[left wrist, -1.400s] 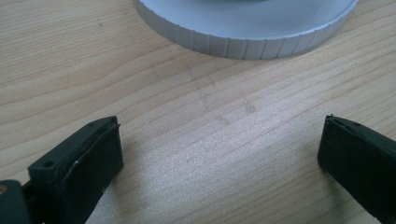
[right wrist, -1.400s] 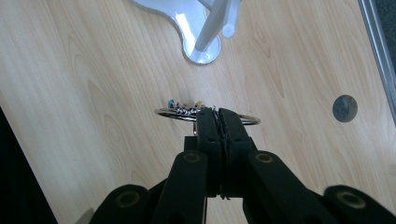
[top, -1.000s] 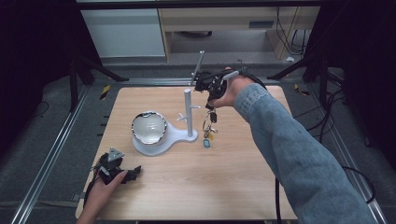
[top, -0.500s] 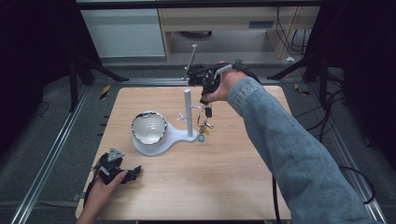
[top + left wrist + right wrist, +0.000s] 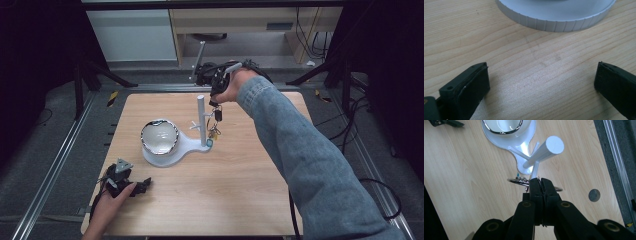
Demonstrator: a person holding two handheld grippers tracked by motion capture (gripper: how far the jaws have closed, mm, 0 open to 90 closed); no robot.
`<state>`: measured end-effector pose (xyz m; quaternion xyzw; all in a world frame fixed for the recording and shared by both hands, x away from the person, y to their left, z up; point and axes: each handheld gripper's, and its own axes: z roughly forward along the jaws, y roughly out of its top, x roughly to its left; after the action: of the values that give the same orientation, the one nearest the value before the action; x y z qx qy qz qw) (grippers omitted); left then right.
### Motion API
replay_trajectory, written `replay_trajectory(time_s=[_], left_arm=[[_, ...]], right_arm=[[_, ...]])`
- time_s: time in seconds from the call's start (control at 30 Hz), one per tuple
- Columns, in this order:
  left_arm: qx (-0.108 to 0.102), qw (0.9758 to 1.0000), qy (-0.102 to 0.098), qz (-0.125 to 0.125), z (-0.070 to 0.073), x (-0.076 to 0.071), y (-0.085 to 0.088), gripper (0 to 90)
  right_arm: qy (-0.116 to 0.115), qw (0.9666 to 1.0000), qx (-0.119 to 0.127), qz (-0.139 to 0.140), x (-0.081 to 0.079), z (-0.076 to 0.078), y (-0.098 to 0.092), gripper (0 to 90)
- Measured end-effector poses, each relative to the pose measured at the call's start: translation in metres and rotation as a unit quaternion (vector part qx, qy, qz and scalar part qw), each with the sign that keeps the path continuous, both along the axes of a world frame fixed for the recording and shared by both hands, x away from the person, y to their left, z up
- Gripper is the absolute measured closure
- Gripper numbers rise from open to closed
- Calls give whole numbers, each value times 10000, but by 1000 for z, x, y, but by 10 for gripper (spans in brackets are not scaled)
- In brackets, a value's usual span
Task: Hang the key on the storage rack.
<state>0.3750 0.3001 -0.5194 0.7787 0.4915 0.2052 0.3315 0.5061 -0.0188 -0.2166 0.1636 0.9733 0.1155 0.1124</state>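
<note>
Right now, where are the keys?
In the high view, the keys dangle from the right hand-held gripper, just right of the white stand's post, above the far middle of the table.

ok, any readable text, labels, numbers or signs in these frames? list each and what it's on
None readable.
White stand: plain, no marking.
Keyring bunch in the right hand-held gripper: too small to show any print.
Left hand-held gripper pads and wooden table: no label or number.
Cabinets behind the table: a dark plate, too blurred to read.
</note>
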Motion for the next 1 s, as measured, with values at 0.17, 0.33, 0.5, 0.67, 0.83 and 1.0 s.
replay_trajectory(time_s=[0.17,0.33,0.5,0.67,0.83,1.0], left_arm=[[1,10000,-1,-1,0,0,0,0],[1,10000,0,-2,0,0,0,0],[2,10000,-1,-1,0,0,0,0],[1,10000,-1,0,0,0,0,0],[2,10000,0,-2,0,0,0,0],[3,10000,0,-3,0,0,0,0]], right_arm=[[57,10000,6,-11,6,-6,3,886],[103,9999,44,-18,9,-12,3,885],[113,9998,146,-50,11,-16,0,884],[105,9996,232,-110,14,-23,-4,884],[103,9995,239,-173,16,-29,-5,883],[172,9993,249,-205,20,-36,-7,883]])
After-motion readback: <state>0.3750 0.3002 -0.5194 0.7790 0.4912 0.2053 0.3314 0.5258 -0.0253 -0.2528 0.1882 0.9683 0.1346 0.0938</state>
